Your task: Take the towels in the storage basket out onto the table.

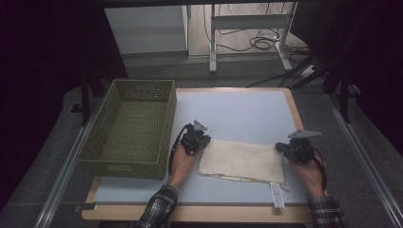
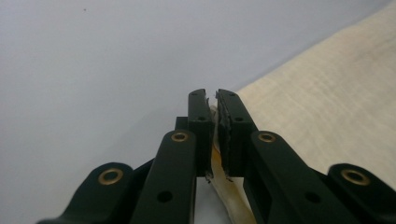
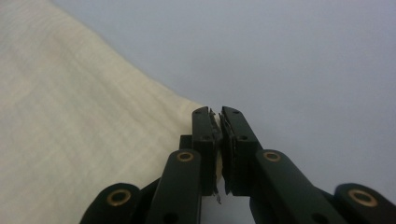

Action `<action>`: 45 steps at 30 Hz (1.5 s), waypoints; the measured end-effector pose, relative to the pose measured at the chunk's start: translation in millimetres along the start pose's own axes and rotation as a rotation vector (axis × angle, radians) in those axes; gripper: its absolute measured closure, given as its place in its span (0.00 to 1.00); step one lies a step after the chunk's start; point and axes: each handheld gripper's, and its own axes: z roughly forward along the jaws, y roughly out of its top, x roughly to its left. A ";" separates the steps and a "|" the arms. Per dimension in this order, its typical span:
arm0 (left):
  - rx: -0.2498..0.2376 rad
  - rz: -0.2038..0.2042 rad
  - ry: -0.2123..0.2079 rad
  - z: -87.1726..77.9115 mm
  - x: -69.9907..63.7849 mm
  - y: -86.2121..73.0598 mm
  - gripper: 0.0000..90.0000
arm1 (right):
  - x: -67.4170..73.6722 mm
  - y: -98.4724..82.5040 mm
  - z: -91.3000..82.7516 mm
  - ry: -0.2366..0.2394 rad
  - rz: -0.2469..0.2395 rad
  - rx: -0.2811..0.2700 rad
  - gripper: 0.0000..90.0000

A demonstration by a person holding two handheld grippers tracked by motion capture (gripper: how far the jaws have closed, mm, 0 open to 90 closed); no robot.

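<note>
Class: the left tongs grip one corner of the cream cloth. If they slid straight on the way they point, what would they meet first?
Probably nothing soon: beyond the left tongs, shut on the cream cloth, lies bare table surface; the green basket sits off to the side. Depth is uncertain.

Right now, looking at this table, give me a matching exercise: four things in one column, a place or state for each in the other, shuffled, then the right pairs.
Things
1. left gripper
2. right gripper
3. basket
4. cloth

Places or states
A. green, at the table's left edge
B. shut on the cloth's far right corner
C. cream, folded flat on the mat
D. shut on the cloth's far left corner

Pairs: 1-D, 2-B, 3-A, 4-C
</note>
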 end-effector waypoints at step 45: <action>0.002 -0.041 0.049 11.9 20.9 -15.7 0.33 | 74.4 12.7 9.8 0.213 -0.085 0.011 0.50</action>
